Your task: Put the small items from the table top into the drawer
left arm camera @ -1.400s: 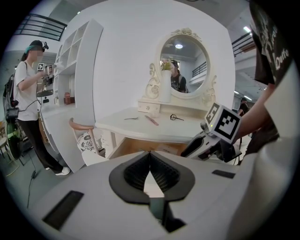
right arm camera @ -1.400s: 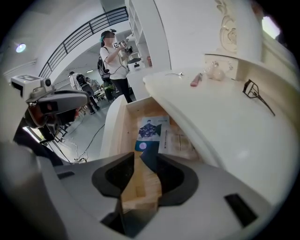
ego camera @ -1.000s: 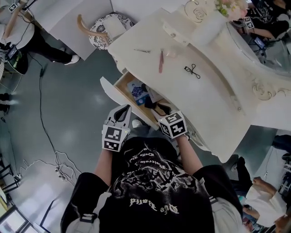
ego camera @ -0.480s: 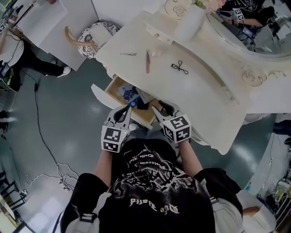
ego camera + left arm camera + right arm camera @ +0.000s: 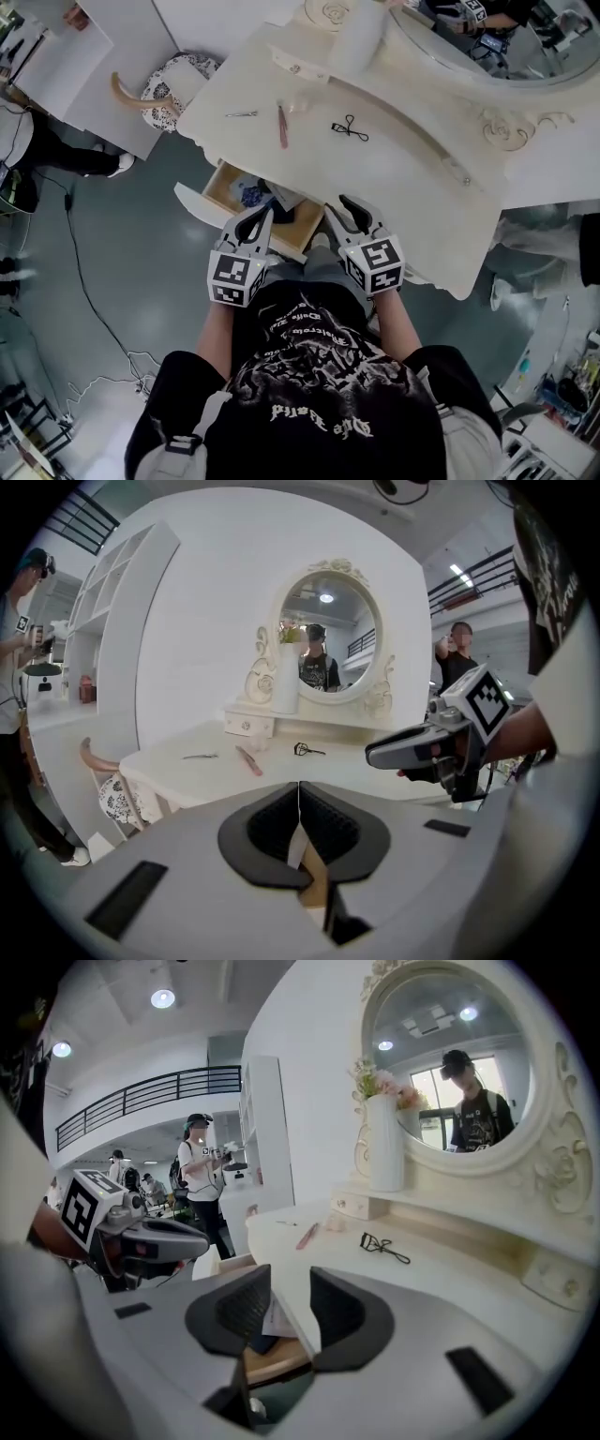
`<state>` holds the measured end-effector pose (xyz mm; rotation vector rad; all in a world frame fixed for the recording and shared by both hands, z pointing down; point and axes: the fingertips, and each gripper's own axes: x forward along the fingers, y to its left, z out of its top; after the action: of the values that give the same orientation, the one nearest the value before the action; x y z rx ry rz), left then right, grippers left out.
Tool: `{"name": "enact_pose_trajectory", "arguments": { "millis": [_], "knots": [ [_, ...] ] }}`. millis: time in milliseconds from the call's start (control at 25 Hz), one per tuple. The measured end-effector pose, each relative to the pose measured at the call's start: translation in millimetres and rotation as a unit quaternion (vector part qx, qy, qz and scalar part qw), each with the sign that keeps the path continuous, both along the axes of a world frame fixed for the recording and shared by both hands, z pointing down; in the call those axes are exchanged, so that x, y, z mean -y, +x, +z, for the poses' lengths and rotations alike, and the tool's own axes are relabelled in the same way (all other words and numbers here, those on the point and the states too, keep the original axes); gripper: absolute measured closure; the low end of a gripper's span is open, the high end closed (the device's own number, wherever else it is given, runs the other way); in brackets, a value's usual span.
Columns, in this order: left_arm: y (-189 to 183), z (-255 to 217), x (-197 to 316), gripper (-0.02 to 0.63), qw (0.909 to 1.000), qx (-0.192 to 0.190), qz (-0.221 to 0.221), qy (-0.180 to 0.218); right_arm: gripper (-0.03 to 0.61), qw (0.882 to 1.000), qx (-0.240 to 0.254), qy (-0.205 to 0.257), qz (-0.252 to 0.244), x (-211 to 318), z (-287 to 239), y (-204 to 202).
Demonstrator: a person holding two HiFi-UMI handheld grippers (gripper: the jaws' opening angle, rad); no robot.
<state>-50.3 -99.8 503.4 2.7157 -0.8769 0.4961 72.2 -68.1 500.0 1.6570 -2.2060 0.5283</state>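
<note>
Holding both tongs near the front of the open drawer (image 5: 217, 178), I had the left tongs (image 5: 299, 794) pressed together with nothing between them, while the right tongs (image 5: 289, 1283) stood apart and empty, their jaws having just narrowed a little. On the worktop (image 5: 412, 187) the eyelash curler (image 5: 349, 128), the pink stick (image 5: 281, 125) and the tweezers (image 5: 241, 114) lay well apart from both tongs, the stick between the other two. The drawer held a jumble I could not name.

Left gripper (image 5: 299, 794), jaws pressed together with nothing between them, faces a white dressing table (image 5: 216, 775). On the table lie tweezers (image 5: 200, 757), a pink stick (image 5: 249, 759) and an eyelash curler (image 5: 307, 751). The right gripper (image 5: 377, 755) hovers at the table's right end.
</note>
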Motion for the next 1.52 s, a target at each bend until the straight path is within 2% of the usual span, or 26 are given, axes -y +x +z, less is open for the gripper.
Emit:
{"name": "enact_pose_trajectory", "arguments": {
  "millis": [240,480,680,1520],
  "knots": [
    [17,-9,4,0.597,0.9998,-0.016,0.008,0.004,0.457,0.999,-0.017,0.022,0.041,-7,-12,31],
    [31,-22,8,0.597,0.9992,-0.035,0.013,0.012,0.540,0.996,-0.038,0.038,0.074,-16,-18,53],
    [38,-26,9,0.597,0.9990,-0.033,0.021,0.021,0.566,0.995,-0.043,0.044,0.084,-19,-19,59],
    [25,-24,10,0.597,0.9993,-0.027,0.010,0.026,0.569,0.993,-0.064,0.054,0.087,-19,-21,56]
  ]
}}
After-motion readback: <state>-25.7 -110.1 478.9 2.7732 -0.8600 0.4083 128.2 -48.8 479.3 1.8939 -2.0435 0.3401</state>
